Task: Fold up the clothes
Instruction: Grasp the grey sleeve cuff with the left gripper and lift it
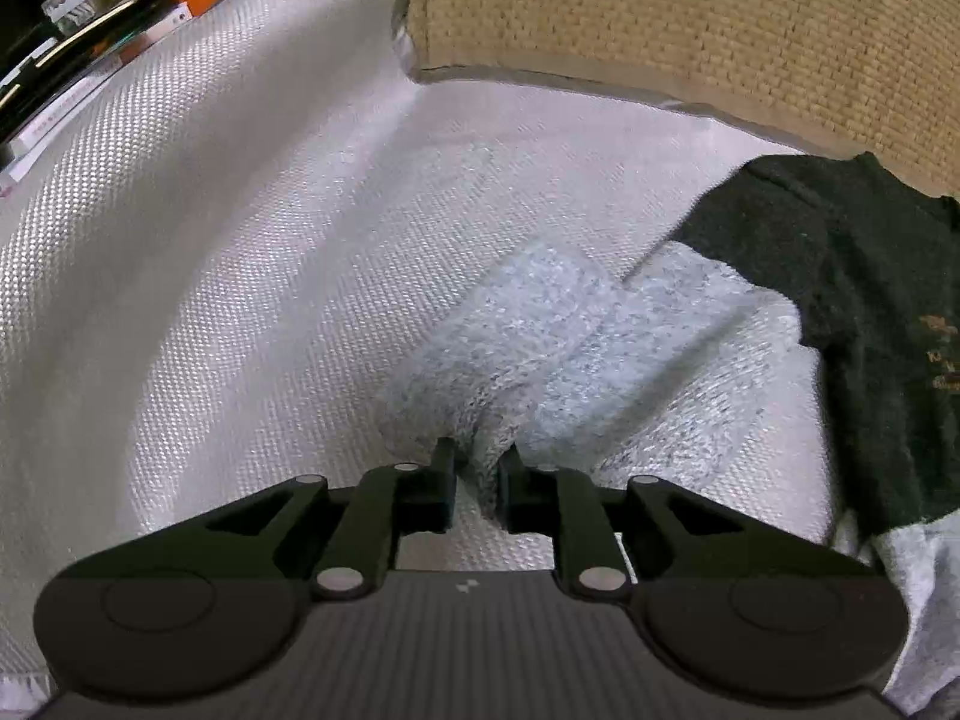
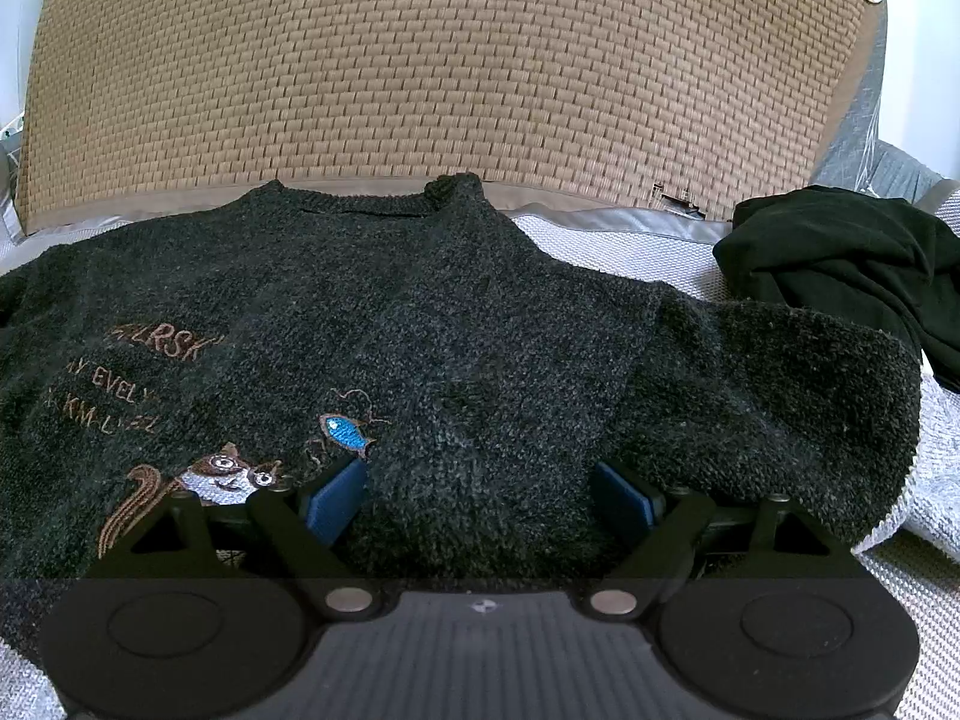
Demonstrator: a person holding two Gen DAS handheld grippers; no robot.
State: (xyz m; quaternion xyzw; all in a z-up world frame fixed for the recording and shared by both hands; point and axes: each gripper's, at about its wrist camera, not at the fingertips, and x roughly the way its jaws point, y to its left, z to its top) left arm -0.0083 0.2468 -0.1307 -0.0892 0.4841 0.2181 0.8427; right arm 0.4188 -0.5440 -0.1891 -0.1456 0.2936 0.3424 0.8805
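Left wrist view: left tool (image 1: pixel 477 480) pinches grey sleeve (image 1: pixel 540 342); right view: right tool (image 2: pixel 480 498) wide around dark sweater (image 2: pixel 420 312).

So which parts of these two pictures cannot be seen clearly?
- Left wrist view: the grey sleeve is blurred; its tip is hidden between the left gripper jaws.
- Right wrist view: the sweater hem is hidden behind the right gripper.
- Right wrist view: the black garment is cut off by the edge.
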